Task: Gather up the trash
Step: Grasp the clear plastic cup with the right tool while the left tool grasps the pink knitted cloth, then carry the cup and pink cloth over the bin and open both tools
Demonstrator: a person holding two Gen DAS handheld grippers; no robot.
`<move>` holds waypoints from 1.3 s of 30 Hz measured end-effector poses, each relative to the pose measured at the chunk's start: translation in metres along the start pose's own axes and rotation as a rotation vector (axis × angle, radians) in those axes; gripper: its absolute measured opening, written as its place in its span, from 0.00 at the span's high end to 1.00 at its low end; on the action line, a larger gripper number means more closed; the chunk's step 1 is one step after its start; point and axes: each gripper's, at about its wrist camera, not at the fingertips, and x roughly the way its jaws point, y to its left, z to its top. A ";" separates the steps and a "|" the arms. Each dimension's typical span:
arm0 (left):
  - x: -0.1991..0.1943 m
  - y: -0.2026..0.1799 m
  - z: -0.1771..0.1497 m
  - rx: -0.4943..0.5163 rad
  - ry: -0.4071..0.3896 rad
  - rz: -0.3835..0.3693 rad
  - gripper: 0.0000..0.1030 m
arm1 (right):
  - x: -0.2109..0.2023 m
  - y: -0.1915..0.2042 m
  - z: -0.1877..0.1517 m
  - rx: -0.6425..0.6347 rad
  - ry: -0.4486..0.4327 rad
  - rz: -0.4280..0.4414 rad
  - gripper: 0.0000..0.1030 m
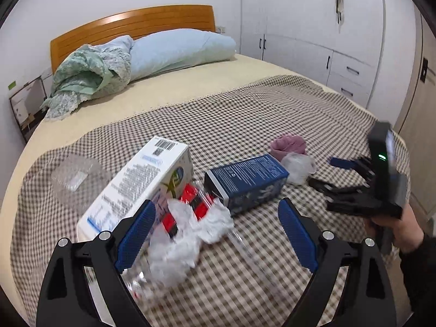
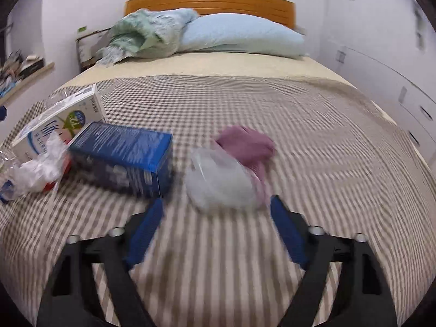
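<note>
Crumpled tissue (image 1: 188,234) w/ plastic bottle lies just ahead of my left gripper (image 1: 215,229), nearer arm, jaws spread, empty.

The left gripper (image 1: 216,238) has black angular arms, ribbed blue pads (image 1: 136,234) on its fingers, and round silver screws (image 1: 104,236) at the joints. The right gripper (image 2: 216,230) is built alike; its black body carries a small green light (image 1: 382,157). The bare hand (image 1: 395,226) ends in a dark sleeve (image 1: 419,275).
</note>
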 end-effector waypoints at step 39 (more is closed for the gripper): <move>0.146 -0.188 0.100 -0.148 0.228 -0.022 0.59 | -0.025 -0.211 -0.065 0.545 -0.176 -0.182 0.98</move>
